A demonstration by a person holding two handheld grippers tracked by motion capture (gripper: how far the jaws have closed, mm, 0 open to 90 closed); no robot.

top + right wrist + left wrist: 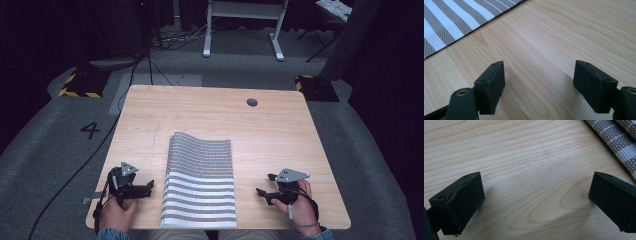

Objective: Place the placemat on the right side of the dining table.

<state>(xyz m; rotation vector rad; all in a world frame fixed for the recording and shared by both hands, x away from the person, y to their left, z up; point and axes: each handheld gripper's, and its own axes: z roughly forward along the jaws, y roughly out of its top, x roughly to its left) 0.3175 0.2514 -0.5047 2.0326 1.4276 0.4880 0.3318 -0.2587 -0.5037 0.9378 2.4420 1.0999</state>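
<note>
Your striped woven mat (200, 182) lies flat at the desk's (210, 107) near edge, its far end humped. Your left gripper (146, 187) and right gripper (265, 186) flank it over bare wood grain, jaws apart, holding nothing.

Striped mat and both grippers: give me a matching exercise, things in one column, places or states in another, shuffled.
Things:
1. striped mat
2. left gripper
3. right gripper
4. round hole

Places or states:
A. far right part of the table
B. open, on the mat's left side
C. lies in the middle, far end bulging up
D. open, on the mat's right side

Pairs: 1-C, 2-B, 3-D, 4-A
</note>
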